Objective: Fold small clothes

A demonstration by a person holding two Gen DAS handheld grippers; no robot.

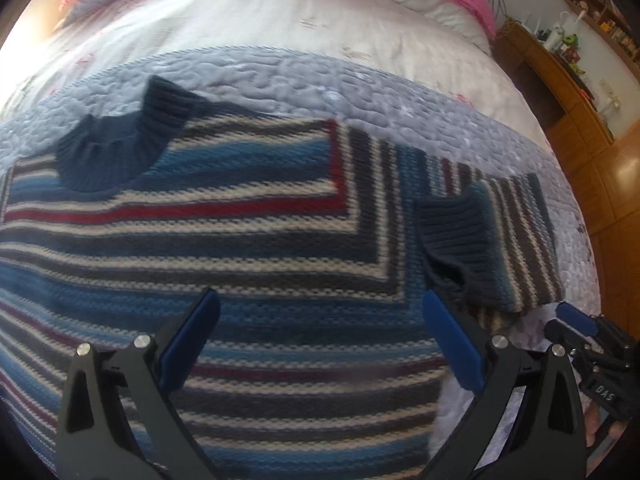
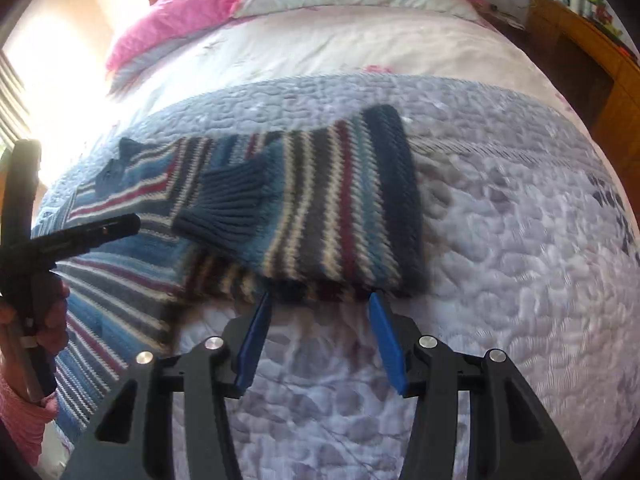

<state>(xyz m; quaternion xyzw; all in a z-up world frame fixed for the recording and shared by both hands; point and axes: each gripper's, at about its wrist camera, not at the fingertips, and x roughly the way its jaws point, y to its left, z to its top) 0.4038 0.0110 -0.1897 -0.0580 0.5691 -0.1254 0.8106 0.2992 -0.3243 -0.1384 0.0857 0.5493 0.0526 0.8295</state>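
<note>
Sweater point(image 1: 248, 240), striped knit, flat on quilted bedspread point(image 2: 500, 240); right sleeve point(image 2: 332, 208) folded inward, ribbed cuff point(image 2: 224, 200) on top. Left gripper point(image 1: 320, 336) spread wide above body, holding nothing. Right gripper point(image 2: 320, 320) spread, tips just beside sleeve's folded edge, not pinching. Risk: thick knit may slip from shallow pinch; fold could spring open or drag askew. Pink duvet point(image 2: 192, 4) and wooden desk point(image 1: 560, 80) well apart; nothing obstructs.
</note>
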